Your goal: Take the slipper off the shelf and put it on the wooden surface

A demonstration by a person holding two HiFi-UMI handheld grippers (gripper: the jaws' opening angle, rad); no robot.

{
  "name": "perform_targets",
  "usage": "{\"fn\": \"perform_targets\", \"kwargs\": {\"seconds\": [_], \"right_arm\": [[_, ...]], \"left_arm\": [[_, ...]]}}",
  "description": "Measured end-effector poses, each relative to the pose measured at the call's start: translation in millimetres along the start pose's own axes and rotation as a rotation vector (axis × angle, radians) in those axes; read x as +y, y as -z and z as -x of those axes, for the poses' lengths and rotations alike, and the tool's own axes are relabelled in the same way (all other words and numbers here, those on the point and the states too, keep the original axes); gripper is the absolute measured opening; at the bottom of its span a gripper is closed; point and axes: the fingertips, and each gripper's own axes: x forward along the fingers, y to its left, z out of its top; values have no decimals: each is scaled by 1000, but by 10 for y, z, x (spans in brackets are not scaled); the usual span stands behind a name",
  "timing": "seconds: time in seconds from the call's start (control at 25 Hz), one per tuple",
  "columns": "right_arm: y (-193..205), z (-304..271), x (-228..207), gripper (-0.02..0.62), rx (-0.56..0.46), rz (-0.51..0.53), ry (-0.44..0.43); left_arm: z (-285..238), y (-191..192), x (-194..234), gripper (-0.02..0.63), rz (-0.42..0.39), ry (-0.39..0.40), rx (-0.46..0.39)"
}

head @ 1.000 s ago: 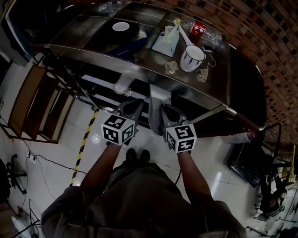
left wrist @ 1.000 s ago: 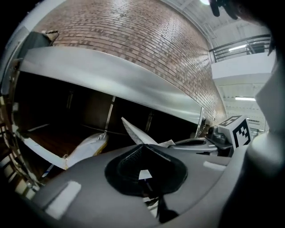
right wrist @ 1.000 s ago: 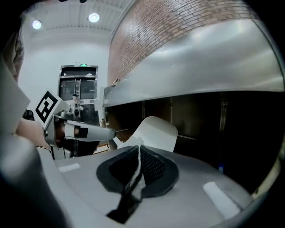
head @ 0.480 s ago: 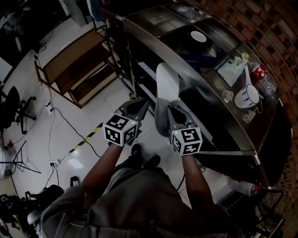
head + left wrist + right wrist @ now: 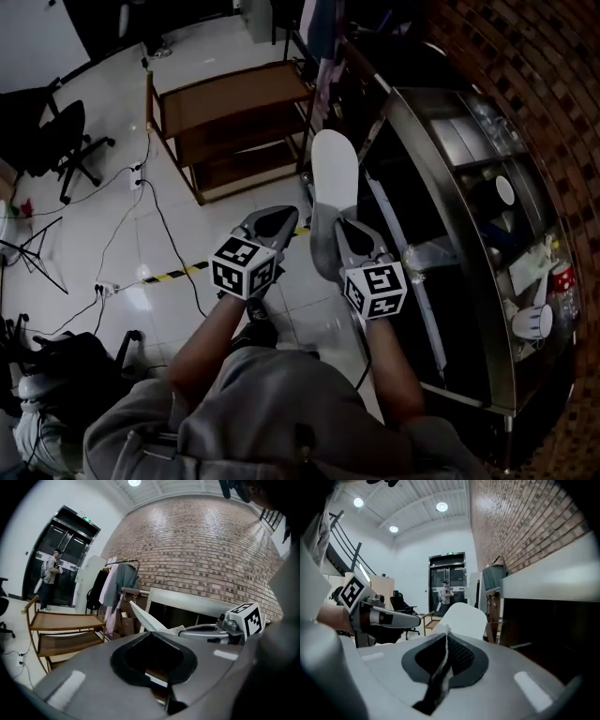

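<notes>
A white slipper (image 5: 335,173) sticks out forward from my right gripper (image 5: 342,231), which is shut on its heel end. In the right gripper view the slipper (image 5: 464,617) rises just past the closed jaws of the right gripper (image 5: 446,634). My left gripper (image 5: 274,220) hangs beside it on the left, shut with nothing held. The left gripper view shows its jaw tips (image 5: 151,633) meeting and the slipper (image 5: 143,617) to the right. A low wooden cart (image 5: 234,94) with slatted shelves stands ahead on the tiled floor, well beyond both grippers.
A steel counter (image 5: 450,187) with dishes runs along the brick wall at the right. Clothes hang on a rack (image 5: 117,583) beyond the cart. An office chair (image 5: 66,141) and cables lie at the left. A person (image 5: 445,595) stands by the far doors.
The whole view has swung left, away from the steel counter and toward the wooden cart. Both grippers moved along together, and the slipper stays gripped in the right one.
</notes>
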Motion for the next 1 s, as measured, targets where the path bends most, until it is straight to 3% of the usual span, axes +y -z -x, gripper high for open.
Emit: {"fn": "perform_targets", "kwargs": {"seconds": [0.32, 0.6, 1.0], "right_arm": [[-549, -1442, 268, 7, -12, 66, -75], [-799, -2332, 405, 8, -22, 94, -135], [-781, -3623, 130, 8, -47, 99, -250]], "left_arm": [[75, -426, 1378, -8, -7, -78, -60], [197, -625, 2278, -8, 5, -173, -102], [-369, -612, 3279, -8, 39, -282, -81]]}}
